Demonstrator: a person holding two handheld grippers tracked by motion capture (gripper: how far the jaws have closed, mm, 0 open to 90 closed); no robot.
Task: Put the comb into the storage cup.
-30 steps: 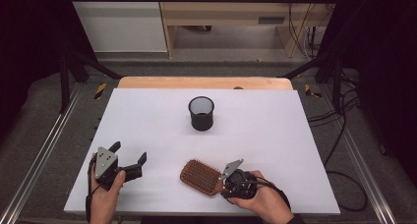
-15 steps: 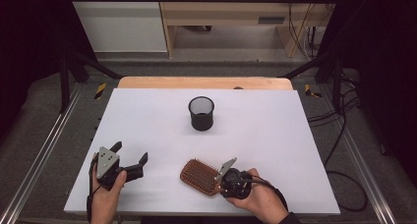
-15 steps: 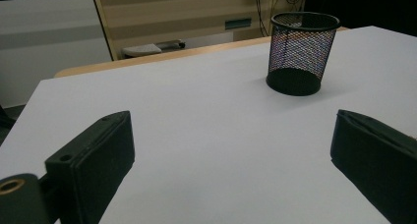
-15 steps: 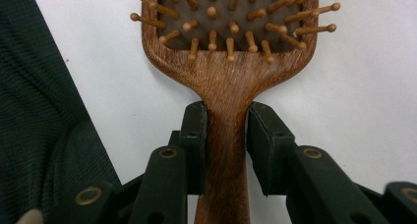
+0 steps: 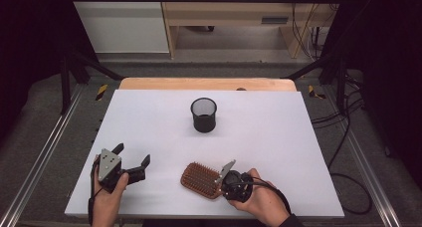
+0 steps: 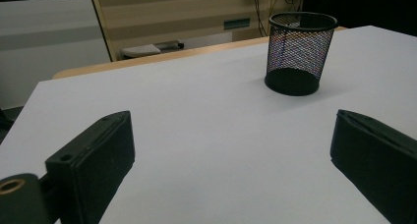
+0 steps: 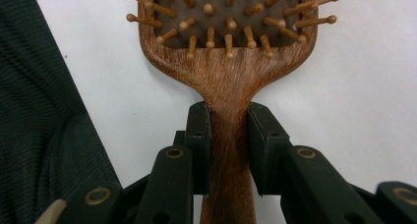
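Observation:
A wooden hairbrush [image 5: 201, 179] lies bristles up on the white table near its front edge. My right gripper [image 5: 225, 179] is shut on the brush handle [image 7: 229, 116]; its jaws have just been closing and the pads [image 7: 200, 135] now press both sides of the handle. The brush head [image 7: 228, 22] with its wooden pins points away from the jaws. My left gripper [image 5: 130, 156] rests at the front left, held in a hand, open with nothing between its fingers [image 6: 98, 160]. A black mesh cup [image 5: 204, 114] stands upright in the middle of the table, also ahead of the left gripper [image 6: 300, 52].
The white tabletop [image 5: 278, 137] ends at a wooden strip [image 5: 209, 83] along the far edge. Metal rails [image 5: 45, 152] run down both sides of the table. Wooden furniture [image 5: 234, 13] and cables stand on the floor beyond.
The right gripper's jaws have closed onto the hairbrush handle, and the hand with the brush shifted slightly. The left gripper has not moved.

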